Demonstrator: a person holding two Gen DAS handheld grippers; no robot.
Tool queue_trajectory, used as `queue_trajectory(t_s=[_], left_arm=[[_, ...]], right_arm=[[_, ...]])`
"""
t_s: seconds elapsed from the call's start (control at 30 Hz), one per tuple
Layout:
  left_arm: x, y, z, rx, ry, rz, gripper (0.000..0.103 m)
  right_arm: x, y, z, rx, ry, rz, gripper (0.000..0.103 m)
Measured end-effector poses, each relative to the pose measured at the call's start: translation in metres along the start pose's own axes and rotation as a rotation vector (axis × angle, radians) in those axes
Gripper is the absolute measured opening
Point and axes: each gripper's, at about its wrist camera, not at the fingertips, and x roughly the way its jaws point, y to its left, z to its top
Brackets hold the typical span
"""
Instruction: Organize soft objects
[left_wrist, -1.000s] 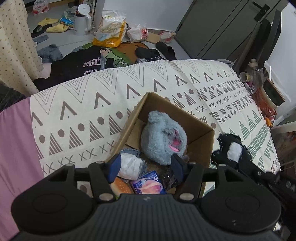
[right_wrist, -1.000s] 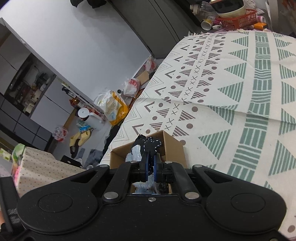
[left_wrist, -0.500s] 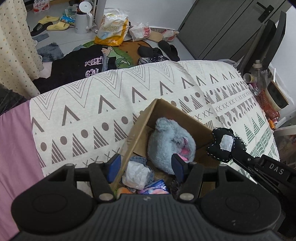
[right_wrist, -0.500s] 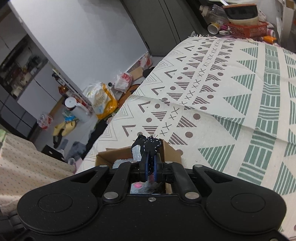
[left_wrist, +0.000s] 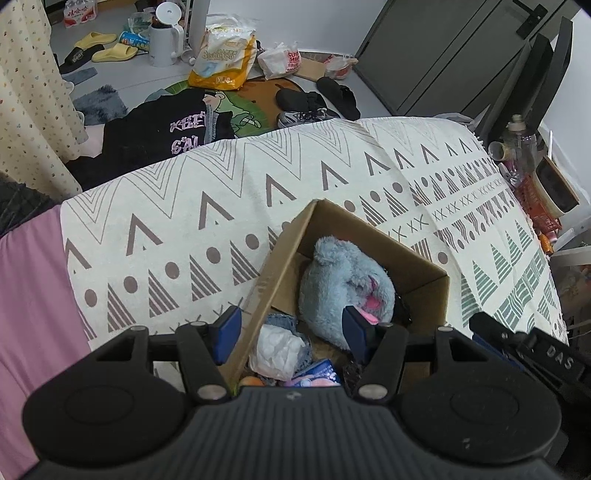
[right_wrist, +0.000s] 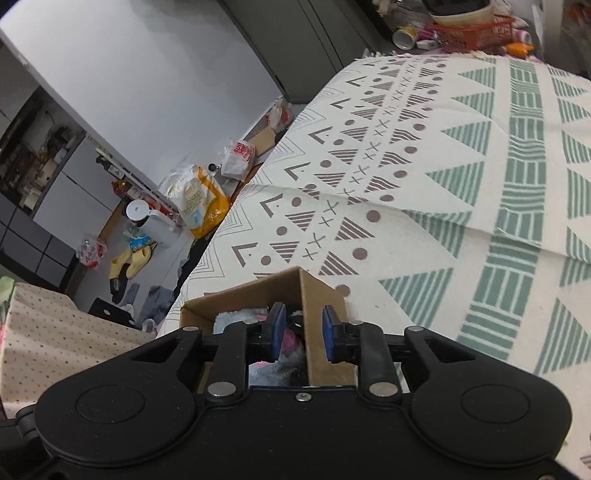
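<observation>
Left gripper (left_wrist: 290, 334) fingers spread wide, holding nothing, straddling cardboard box (left_wrist: 421, 273) near wall; blue plush (left_wrist: 341, 288) inside, between and ahead of fingers. Right gripper (right_wrist: 300, 334) fingers parted, empty, astride box corner on patterned bed cover (right_wrist: 443, 192)

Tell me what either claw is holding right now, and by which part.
Nothing is held. Left claw and right claw are both open above the cardboard box.

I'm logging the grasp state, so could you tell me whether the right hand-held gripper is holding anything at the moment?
No, the right hand-held gripper has its blue pads apart with nothing between them, poised over the cardboard box.
</observation>
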Motion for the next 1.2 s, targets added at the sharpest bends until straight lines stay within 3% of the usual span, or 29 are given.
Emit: queue_trajectory(t_s=[0.13, 0.23, 0.3, 0.37, 0.5, 0.6, 0.87, 0.97, 1.2], left_arm=[[-0.004, -0.009, -0.005, 0.034, 0.005, 0.003, 0.061], [-0.014, -0.018, -0.010, 0.064, -0.017, 0.018, 0.076], [-0.021, -0.026, -0.013, 0.095, -0.033, 0.020, 0.079], [-0.027, -0.034, -0.017, 0.128, -0.038, 0.015, 0.080], [-0.038, -0.046, -0.028, 0.164, -0.047, 0.005, 0.084], [-0.045, -0.054, -0.037, 0.188, -0.056, 0.012, 0.085], [-0.065, -0.065, -0.057, 0.208, -0.079, 0.019, 0.088], [-0.072, -0.069, -0.063, 0.216, -0.092, 0.021, 0.089], [-0.088, -0.071, -0.077, 0.214, -0.087, -0.019, 0.095]], right_arm=[[-0.013, -0.007, -0.003, 0.008, 0.010, 0.004, 0.025], [-0.024, -0.011, -0.004, 0.005, 0.016, 0.007, 0.030], [-0.033, -0.013, -0.005, -0.008, 0.018, 0.011, 0.035], [-0.043, -0.015, -0.005, -0.019, 0.012, 0.009, 0.049], [-0.062, -0.021, -0.005, -0.046, -0.006, 0.006, 0.053], [-0.077, -0.027, -0.006, -0.061, -0.017, 0.003, 0.061], [-0.115, -0.038, -0.008, -0.096, -0.083, -0.015, 0.097], [-0.127, -0.041, -0.008, -0.127, -0.110, 0.003, 0.103], [-0.147, -0.053, -0.012, -0.144, -0.130, -0.007, 0.103]])
